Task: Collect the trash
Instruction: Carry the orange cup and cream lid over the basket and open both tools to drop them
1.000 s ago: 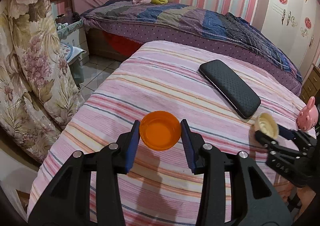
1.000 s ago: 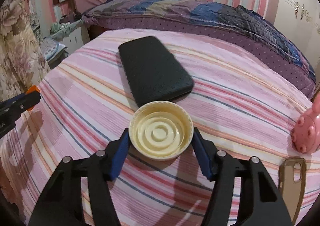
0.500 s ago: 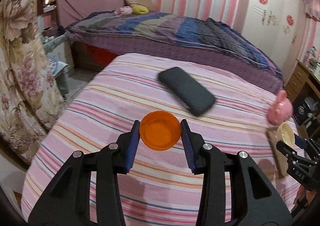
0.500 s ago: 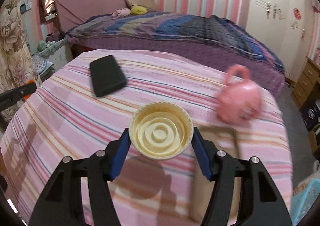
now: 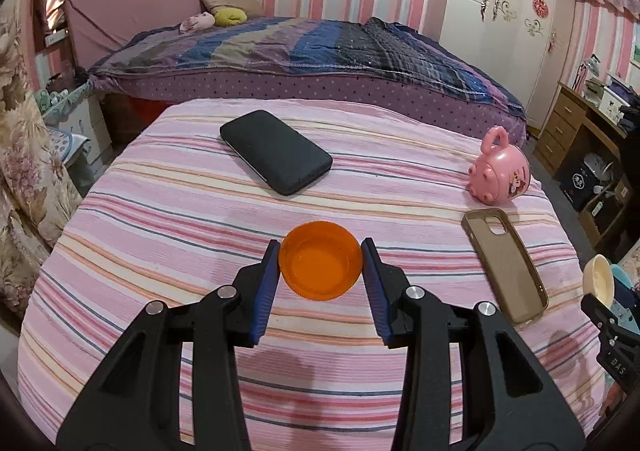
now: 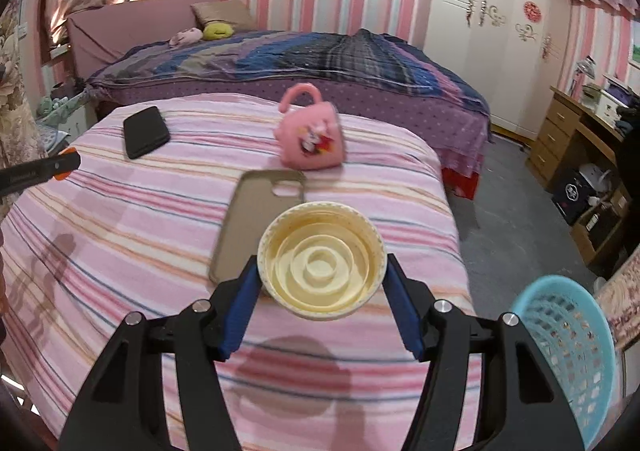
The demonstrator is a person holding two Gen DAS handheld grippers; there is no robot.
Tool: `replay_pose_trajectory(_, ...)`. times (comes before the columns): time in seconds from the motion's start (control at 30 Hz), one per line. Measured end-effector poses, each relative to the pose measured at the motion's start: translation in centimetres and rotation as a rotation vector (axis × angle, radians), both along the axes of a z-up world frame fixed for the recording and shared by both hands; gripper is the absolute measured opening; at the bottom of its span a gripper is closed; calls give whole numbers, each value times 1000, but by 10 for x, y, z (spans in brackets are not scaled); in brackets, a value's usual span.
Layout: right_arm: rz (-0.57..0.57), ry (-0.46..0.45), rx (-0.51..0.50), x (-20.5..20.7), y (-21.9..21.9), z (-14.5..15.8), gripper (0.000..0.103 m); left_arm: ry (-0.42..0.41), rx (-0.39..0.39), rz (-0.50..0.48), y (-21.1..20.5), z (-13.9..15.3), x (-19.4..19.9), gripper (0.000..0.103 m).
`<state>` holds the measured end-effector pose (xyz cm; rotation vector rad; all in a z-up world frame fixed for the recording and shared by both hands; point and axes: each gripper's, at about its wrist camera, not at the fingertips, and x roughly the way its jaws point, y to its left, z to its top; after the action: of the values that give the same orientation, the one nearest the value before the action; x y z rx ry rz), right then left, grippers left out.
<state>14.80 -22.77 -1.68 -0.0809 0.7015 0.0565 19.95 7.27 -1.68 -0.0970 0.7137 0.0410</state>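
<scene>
Clamped between my left gripper's (image 5: 321, 266) blue pads is one orange cap (image 5: 320, 260); my right gripper (image 6: 322, 277) pinches one cream lid (image 6: 321, 260) the same way. Both hang above the striped bedcover (image 5: 160, 235). One blue basket (image 6: 568, 355) sits low past the bed's right edge. Farther lie one phone case (image 6: 248, 227), one pink pig toy (image 6: 312, 139) and one black case (image 5: 276, 162).

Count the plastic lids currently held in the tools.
2. The orange lid sits clamped in the left tool; the cream lid sits clamped in the right tool. No others show.
</scene>
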Motion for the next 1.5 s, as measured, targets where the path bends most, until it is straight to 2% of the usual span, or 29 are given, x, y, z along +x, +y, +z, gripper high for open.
replay_pose_trajectory(0.13,4,11,8,-1,-9,-6,61,-9,-6,7,-4,3,-2,40)
replay_pose_trajectory(0.27,12,9,15,-5,-13,-7,61,-19,35,4,-14,2,-5,40)
replay_pose_trajectory(0.53,11,-2,39,-9,-27,-5,61,-30,68,-35,-50,1,-16,40)
replay_pose_trajectory(0.67,-19,-26,28,-18,-50,1,61,-41,89,-58,-73,3,-21,40)
replay_pose_trajectory(0.8,-49,-36,5,-24,-73,4,61,-52,86,-102,-106,1,-29,40)
replay_pose_trajectory(0.97,-96,-51,-12,-32,-105,8,61,-69,123,-180,-159,-4,-40,40)
replay_pose_trajectory(1.23,-209,-47,-55,-50,-170,5,61,-60,82,-262,-224,-14,-45,40)
replay_pose_trajectory(1.5,-320,-14,-80,-74,-243,-7,61,-110,55,-386,-298,-18,-67,40)
